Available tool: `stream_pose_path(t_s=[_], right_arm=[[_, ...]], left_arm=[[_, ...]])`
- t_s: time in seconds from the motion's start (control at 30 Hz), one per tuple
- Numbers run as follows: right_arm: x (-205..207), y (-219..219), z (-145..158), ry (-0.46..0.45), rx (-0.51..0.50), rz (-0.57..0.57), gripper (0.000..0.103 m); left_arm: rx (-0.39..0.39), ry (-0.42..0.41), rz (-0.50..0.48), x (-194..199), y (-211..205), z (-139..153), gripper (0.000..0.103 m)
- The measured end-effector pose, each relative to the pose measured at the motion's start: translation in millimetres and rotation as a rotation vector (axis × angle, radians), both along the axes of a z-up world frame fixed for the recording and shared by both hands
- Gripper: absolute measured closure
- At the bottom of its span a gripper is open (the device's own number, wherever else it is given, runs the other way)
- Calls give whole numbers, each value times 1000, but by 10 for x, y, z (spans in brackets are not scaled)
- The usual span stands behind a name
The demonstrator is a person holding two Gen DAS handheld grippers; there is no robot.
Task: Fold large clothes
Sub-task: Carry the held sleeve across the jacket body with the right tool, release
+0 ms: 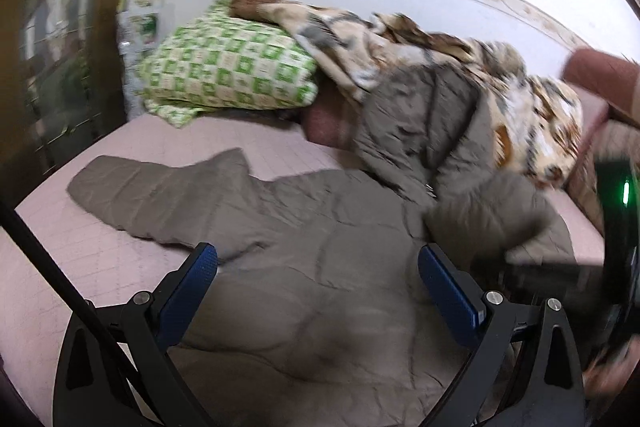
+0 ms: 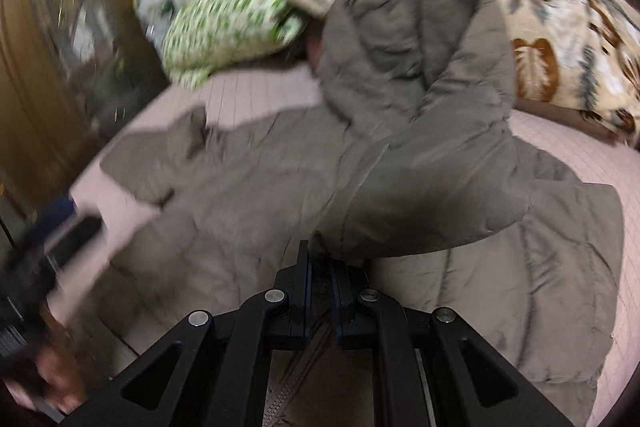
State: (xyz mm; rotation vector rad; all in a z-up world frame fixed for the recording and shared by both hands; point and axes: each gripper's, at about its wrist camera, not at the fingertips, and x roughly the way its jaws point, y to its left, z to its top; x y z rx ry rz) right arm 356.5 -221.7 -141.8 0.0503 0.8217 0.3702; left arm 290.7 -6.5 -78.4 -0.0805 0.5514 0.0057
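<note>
- On the bed (image 1: 120, 155), the left gripper (image 1: 318, 269) hovers wide open, empty, above the jacket (image 1: 320, 227).
- The right gripper (image 2: 320, 267), fingers pinched on the sleeve (image 2: 432, 195), could let the slick fabric slip.

Dim, motion-blurred, fisheye-warped edges

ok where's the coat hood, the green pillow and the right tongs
coat hood (image 2: 420, 27), right wrist view, on its quilted middle panel
green pillow (image 1: 228, 67), left wrist view, on the checked top face
right tongs (image 2: 320, 267), right wrist view, between the closed tips
</note>
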Motion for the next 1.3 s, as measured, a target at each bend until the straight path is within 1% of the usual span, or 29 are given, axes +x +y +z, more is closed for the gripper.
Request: stream_pose_path(t_s=[0.07, 0.13, 0.2, 0.23, 0.27, 0.33, 0.4, 0.43, 0.5, 0.6, 0.63, 0.67, 0.7, 0.73, 0.8, 0.87, 0.9, 0.97, 1.0, 1.03, 1.07, 1.13, 1.17, 1.23, 1.3], right_arm=[[9, 99, -95, 16, -24, 23, 93], [27, 182, -175, 31, -51, 44, 89], [19, 239, -215, 41, -62, 54, 83], [21, 268, -232, 50, -55, 62, 73], [26, 275, -243, 66, -32, 83, 60], [2, 298, -227, 77, 4, 123, 51], [-48, 274, -160, 62, 37, 143, 51], [-55, 195, -86, 48, 77, 143, 51], [-58, -10, 50, 13, 136, 106, 51], [10, -566, 253, -55, 199, -71, 51], [33, -826, 296, -71, 217, -161, 51], [46, -982, 313, -74, 223, -217, 51], [55, -1242, 315, -76, 230, -308, 51], [57, -1480, 292, -70, 240, -385, 51], [64, -1773, 217, -49, 246, -467, 51], [103, -1978, 110, -15, 239, -513, 56], [125, -2064, 22, 14, 242, -532, 56], [176, -2196, -152, 79, 275, -559, 60], [189, -2239, -225, 107, 279, -575, 61], [210, -2282, -323, 146, 276, -594, 66], [234, -2301, -404, 178, 270, -613, 68], [259, -2339, -543, 223, 286, -639, 69], [260, -2334, -561, 229, 285, -638, 69], [282, -2284, -555, 228, 235, -636, 69], [290, -2238, -520, 226, 203, -638, 68]], left_arm=[[-18, 4, 39, 25, 103, 14, 3], [-30, 13, 64, 53, 177, 11, 3], [-35, 19, 80, 71, 229, 4, 3], [-36, 23, 83, 77, 240, -4, 3], [-40, 27, 85, 85, 255, -7, 3], [-42, 30, 89, 92, 261, -8, 3], [-40, 23, 83, 99, 259, -4, 3], [-36, 22, 79, 114, 252, -7, 3], [-27, 25, 57, 143, 208, -24, 3], [7, 32, 4, 238, 72, -54, 3], [17, 41, -10, 285, 14, -77, 3], [21, 58, -33, 338, -33, -113, 3], [23, 91, -62, 414, -91, -171, 3], [23, 121, -77, 487, -139, -224, 3], [24, 169, -98, 604, -210, -324, 3], [22, 202, -94, 709, -235, -405, 3], [15, 217, -102, 747, -249, -438, 3], [8, 264, -112, 840, -266, -536, 3], [11, 286, -108, 880, -269, -595, 3], [12, 304, -104, 918, -269, -632, 3], [23, 345, -100, 968, -272, -710, 3], [42, 415, -90, 1036, -285, -838, 2], [47, 435, -90, 1056, -286, -882, 1], [67, 437, -94, 1056, -307, -894, 1], [85, 423, -97, 1031, -328, -872, 1]])
